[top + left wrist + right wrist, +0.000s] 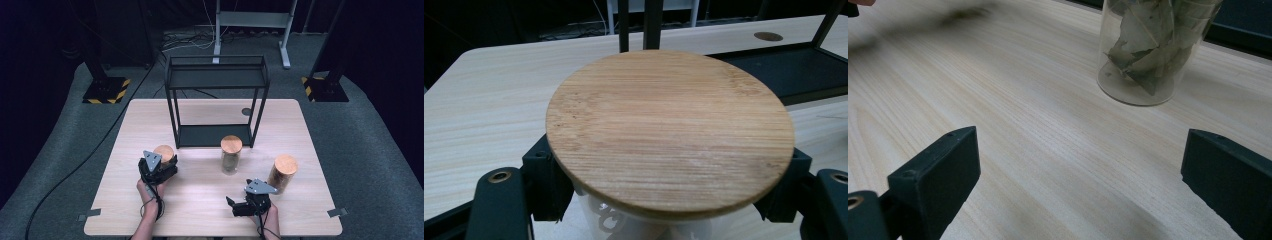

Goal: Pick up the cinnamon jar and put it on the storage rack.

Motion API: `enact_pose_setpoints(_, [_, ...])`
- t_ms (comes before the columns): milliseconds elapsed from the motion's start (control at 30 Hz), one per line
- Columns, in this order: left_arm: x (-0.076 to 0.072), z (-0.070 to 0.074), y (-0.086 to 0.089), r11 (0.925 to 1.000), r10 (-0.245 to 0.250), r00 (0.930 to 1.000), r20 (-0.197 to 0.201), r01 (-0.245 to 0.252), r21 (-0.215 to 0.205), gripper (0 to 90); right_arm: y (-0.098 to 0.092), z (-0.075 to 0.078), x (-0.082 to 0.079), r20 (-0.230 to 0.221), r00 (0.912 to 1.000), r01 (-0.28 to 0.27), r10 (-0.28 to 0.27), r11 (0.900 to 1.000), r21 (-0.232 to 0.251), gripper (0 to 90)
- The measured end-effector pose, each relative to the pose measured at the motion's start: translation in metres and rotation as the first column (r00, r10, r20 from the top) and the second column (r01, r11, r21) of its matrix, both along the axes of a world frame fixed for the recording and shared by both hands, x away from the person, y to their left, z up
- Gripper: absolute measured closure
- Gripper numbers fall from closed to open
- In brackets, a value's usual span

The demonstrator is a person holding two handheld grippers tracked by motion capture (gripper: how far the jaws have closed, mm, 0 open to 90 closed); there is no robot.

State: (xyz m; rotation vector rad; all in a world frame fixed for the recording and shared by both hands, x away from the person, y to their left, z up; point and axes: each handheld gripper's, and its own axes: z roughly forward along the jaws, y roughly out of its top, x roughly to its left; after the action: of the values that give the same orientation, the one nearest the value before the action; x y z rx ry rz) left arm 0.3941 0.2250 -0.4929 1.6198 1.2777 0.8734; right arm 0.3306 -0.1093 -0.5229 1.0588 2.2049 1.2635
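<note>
Near table's left edge, left gripper (161,161) clamps jar (669,130); right gripper (239,204) gapes, unobstructed.

The near strip of the table (200,210) lies bare between the two claws, wide enough for a hand to cross. Farther in, three lidded jars block the way: one (163,152) at the left, one (231,154) in the middle, one (283,172) at the right, with open gaps between them. Behind them stands a black rack (216,100), its low shelf bare.
</note>
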Motion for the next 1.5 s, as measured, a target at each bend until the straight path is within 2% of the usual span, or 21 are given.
enact_pose_setpoints(633, [0.008,0.001,-0.01,0.9996,-0.018,0.9998,0.003,0.018,-0.019,24.9,0.0,0.0,0.0,0.002,1.0,0.0,0.0,1.0,-0.003,1.6])
enact_pose_setpoints(1500, [0.016,0.004,-0.018,0.9991,-0.036,0.9993,0.004,0.037,-0.022,24.9,0.0,0.0,0.0,0.001,1.0,0.003,-0.003,1.0,-0.008,1.6])
